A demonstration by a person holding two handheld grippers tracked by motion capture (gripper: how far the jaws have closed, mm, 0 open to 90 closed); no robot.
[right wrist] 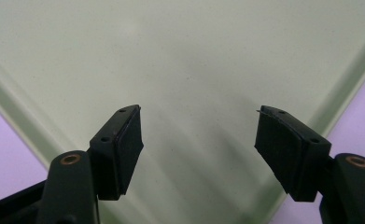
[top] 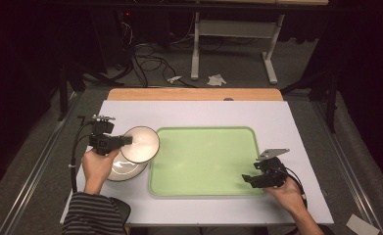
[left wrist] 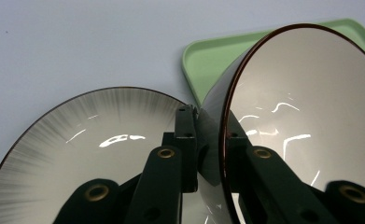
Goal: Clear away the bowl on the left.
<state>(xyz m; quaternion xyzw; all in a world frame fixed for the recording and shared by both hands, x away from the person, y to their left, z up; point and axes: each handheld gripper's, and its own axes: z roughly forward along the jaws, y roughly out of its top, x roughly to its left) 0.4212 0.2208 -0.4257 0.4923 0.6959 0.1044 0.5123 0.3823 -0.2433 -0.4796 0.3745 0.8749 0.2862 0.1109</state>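
Behind tilted bowl (left wrist: 301,116), tray (left wrist: 213,56) corner hidden

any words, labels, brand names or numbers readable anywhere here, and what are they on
None can be read.
The tilted bowl clamped in the left gripper: plain inside, dark rim, no marking.
The second bowl under it: grey radial streaks only, no text.
The green tray: blank.
The right gripper: plain black pads, no label.
The scraps on the floor are too small to tell.
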